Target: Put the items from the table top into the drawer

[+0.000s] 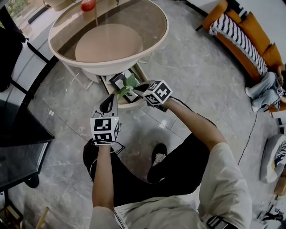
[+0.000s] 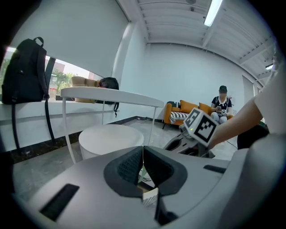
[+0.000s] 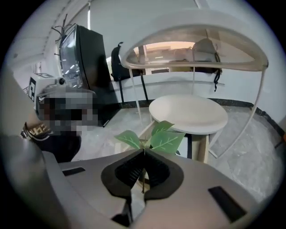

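A green artificial leaf sprig (image 1: 127,85) (image 3: 154,138) sticks up from my right gripper (image 1: 137,89) (image 3: 143,172), which is shut on its thin stem. The sprig hangs over the open cream drawer (image 1: 134,102) under the round glass-topped table (image 1: 156,42). A black-and-white item (image 1: 118,79) lies in the drawer. My left gripper (image 1: 107,104) (image 2: 143,166) is shut with its pads together, just left of the drawer's front and pointing at the table. A red object (image 1: 88,5) sits on the far side of the table top.
The table's thin white legs (image 2: 65,129) and its round lower shelf (image 3: 187,112) stand close ahead. A black cabinet (image 1: 18,147) is at the left, and a backpack (image 2: 24,71) hangs by the window. A person sits on the orange sofa (image 1: 250,36) at the right.
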Demonstrator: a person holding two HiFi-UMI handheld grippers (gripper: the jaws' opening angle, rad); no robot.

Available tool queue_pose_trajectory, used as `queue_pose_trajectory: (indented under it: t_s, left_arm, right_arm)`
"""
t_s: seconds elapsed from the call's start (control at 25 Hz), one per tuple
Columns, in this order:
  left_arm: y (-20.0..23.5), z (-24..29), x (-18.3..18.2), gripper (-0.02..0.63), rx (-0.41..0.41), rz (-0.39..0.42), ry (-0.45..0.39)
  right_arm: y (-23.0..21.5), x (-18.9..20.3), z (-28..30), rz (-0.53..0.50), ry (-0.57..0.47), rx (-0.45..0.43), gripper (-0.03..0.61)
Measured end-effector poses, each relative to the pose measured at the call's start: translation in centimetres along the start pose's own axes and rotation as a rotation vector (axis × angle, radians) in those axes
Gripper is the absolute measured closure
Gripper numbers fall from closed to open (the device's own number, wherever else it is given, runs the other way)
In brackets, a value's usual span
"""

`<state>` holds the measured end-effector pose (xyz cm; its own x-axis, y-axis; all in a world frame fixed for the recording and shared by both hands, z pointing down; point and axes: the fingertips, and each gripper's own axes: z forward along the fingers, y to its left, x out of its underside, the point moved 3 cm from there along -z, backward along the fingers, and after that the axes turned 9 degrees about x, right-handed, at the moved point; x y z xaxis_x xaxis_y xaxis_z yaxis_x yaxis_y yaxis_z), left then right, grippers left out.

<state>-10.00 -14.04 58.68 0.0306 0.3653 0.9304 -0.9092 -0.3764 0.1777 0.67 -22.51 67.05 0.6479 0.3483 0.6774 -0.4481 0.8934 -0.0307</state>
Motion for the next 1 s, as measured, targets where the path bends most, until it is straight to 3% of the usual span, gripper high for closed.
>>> queue_pose_trajectory:
  t_s: [0.36,0.68,1.0]
  left_arm:
    - [0.9,-0.9,1.3,0.591,-0.04,-0.019,0.027]
    - [0.2,1.1,0.4,0.591,-0.014,0.01,0.032]
    - [-1.0,3.9,0.6,0.591,0.014,0.033,0.069]
  right_arm:
    - [-2.5,2.3,5.9,0.044,0.04,0.102,0.54]
    - [-3.6,2.1,3.1,0.002,0.026,0.091,0.529]
    - [-3.1,1.6,0.2,-0.027,-0.083,0.065,0.529]
